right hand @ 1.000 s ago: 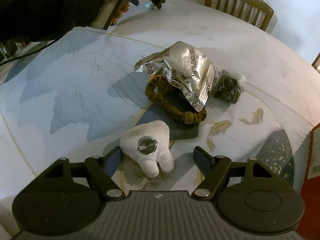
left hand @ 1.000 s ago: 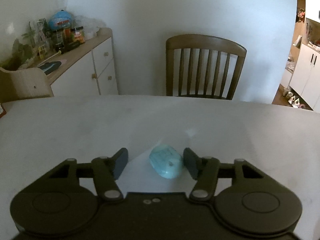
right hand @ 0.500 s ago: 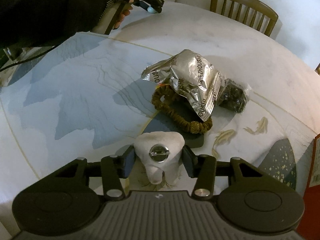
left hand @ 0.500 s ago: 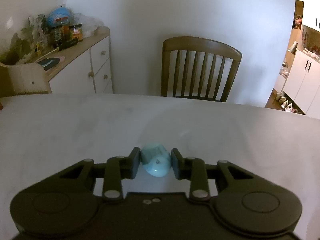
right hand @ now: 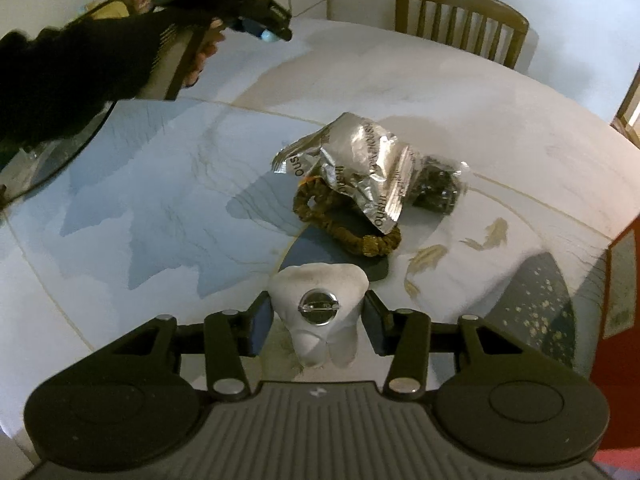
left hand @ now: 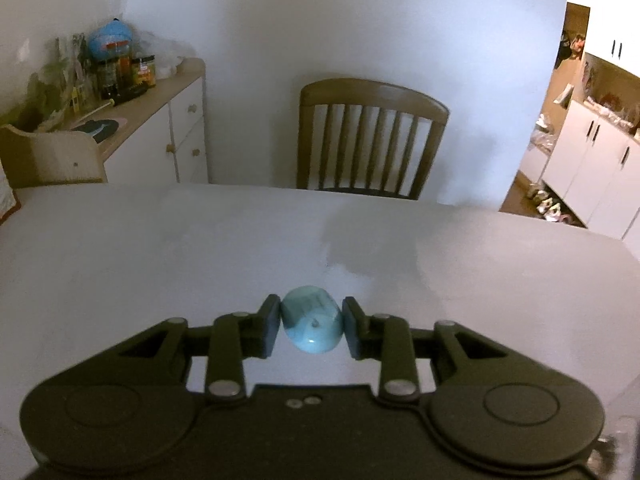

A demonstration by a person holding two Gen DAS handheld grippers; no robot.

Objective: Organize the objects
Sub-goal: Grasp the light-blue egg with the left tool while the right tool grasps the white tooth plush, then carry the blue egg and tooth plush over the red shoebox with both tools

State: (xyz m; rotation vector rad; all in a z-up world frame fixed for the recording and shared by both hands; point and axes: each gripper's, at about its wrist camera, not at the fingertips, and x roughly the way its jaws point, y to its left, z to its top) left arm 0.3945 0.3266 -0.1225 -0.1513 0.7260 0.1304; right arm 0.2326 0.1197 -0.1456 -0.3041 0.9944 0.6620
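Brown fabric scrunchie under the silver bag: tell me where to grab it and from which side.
Take the brown fabric scrunchie at its near arc, which lies bare on the dark blue patch of the table; its far part is tucked under the crumpled silver foil bag. Come from above on the near side, one finger inside the loop and one outside, probably without disturbing the bag.

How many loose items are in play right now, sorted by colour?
Pale blue: 1, small rounded blue object clamped in the left gripper
White: 1, tooth-shaped plush clamped in the right gripper
Silver: 1, crumpled foil snack bag
Brown: 1, fabric scrunchie
Black: 1, dark bundle in clear wrap
Total: 5
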